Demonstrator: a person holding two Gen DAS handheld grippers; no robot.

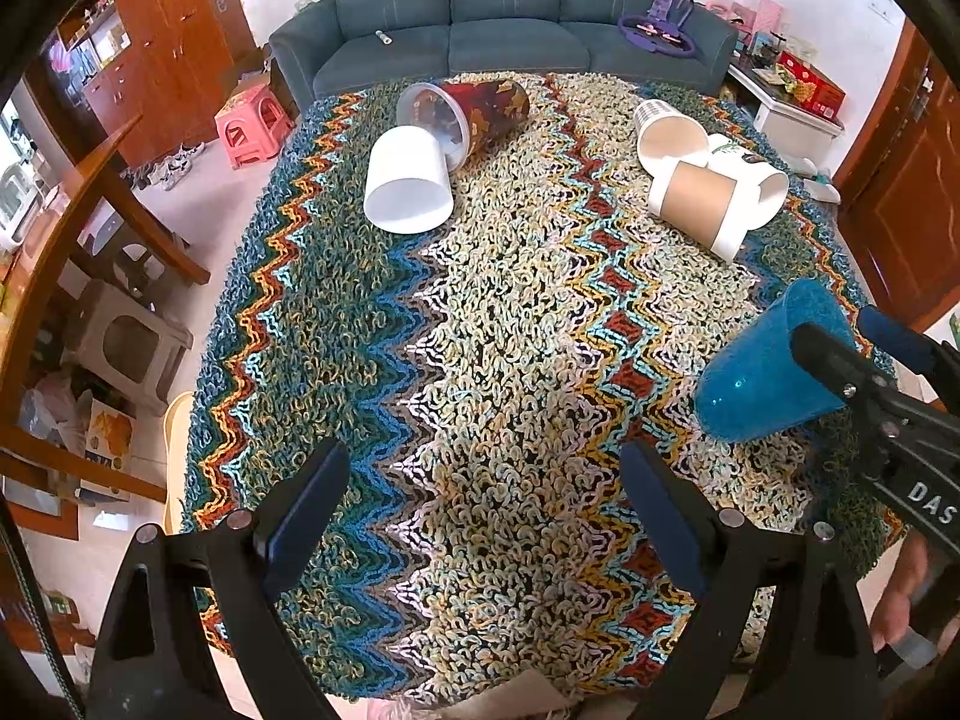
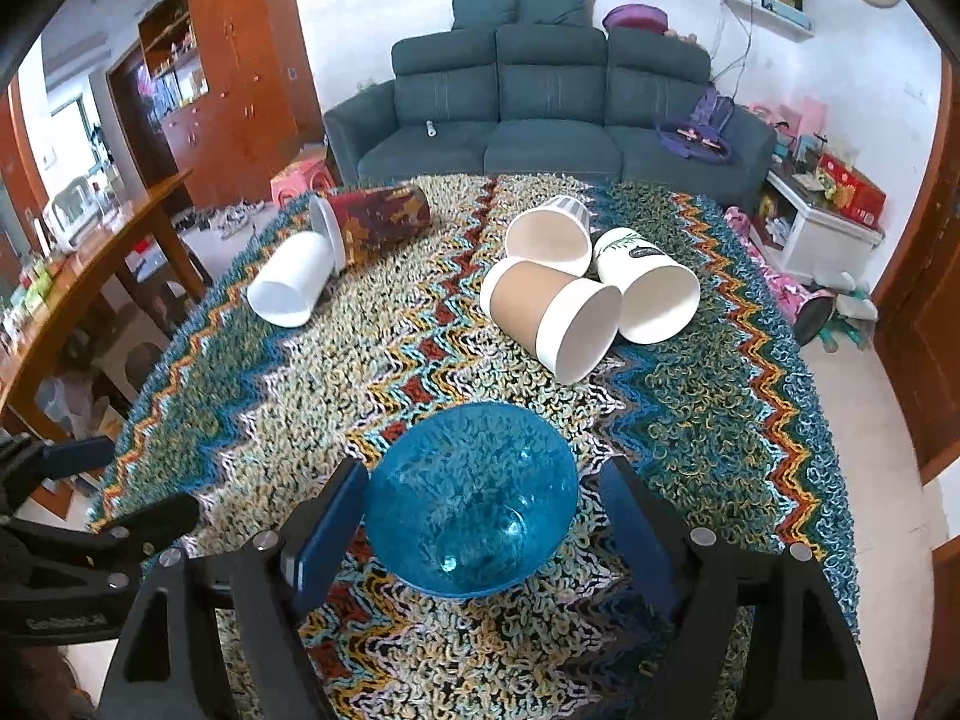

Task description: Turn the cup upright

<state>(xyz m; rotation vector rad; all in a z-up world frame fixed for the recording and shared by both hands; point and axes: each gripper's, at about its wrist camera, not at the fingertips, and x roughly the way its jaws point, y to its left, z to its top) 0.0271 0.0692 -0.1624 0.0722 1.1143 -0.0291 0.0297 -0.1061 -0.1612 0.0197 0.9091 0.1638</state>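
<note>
**Blue cup lies on its side between the right gripper's fingers**

Woolly zigzag cloth (image 1: 480, 360) covers the table, and six cups lie tipped over on it. At the far left sit two: a plain white cup (image 1: 408, 180) with its mouth toward the camera, and touching it a dark red leaf-patterned cup (image 1: 474, 111) with a clear rim. To the right is a cluster of three touching paper cups: a grey-striped one (image 2: 549, 234), a brown-sleeved one (image 2: 549, 315) and a white one with a green sprig print (image 2: 648, 291). All five show bare insides.

The sixth, the translucent blue cup (image 2: 474, 498), lies nearest on its side, mouth pointing away from the camera, nothing in it. In the right wrist view it sits between the fingers of the right gripper (image 2: 480, 516), which stand wide, each pad just beside the cup wall; contact cannot be told.

The left gripper (image 1: 486, 516) hovers over bare cloth, fingers spread wide and holding nothing, with the blue cup well off to its right.
</note>
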